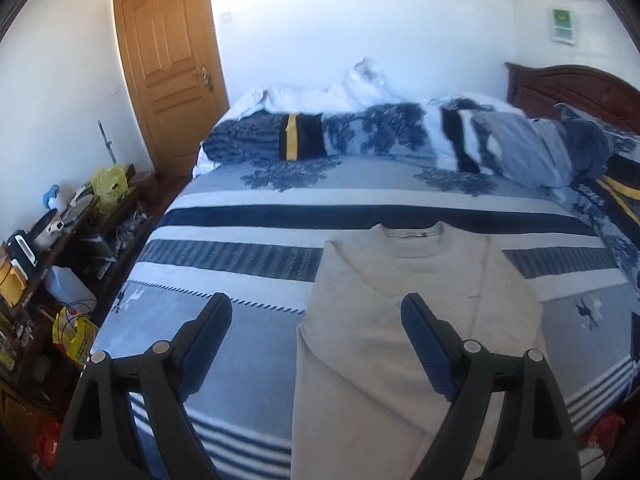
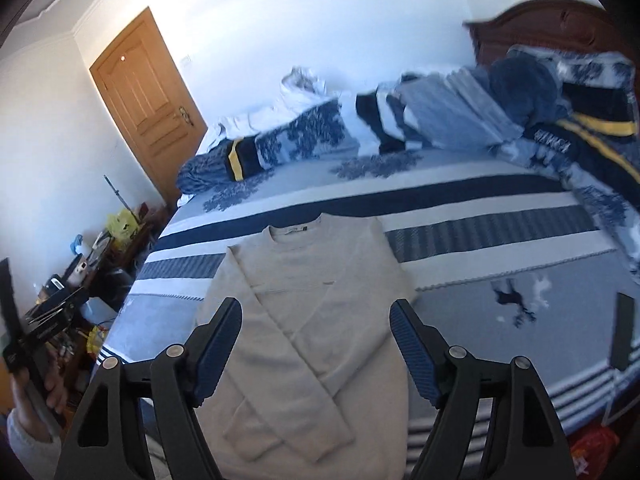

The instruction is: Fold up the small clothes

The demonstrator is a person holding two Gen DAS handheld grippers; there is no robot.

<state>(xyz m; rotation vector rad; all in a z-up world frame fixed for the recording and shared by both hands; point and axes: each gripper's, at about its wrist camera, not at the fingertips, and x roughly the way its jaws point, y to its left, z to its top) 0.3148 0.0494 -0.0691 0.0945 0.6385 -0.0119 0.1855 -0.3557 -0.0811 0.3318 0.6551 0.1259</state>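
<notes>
While both grippers hang above the near edge of the bed (image 1: 240, 344), the left gripper (image 1: 316, 344) has its fingers spread wide and empty, and the right gripper (image 2: 316, 340) likewise, nothing between them. Just beyond, a cream sweater (image 2: 304, 292) lies flat on the striped bedspread, hem toward the near edge, collar toward the middle, both sleeves folded across its front. Farther off, a rumpled quilt (image 1: 380, 132) and pillows run along the far edge, toward the dark headboard (image 1: 572, 88) at the right. Judged from here, the loose crossed sleeves could slip out of place if the hem is lifted unevenly, spoiling the fold.
</notes>
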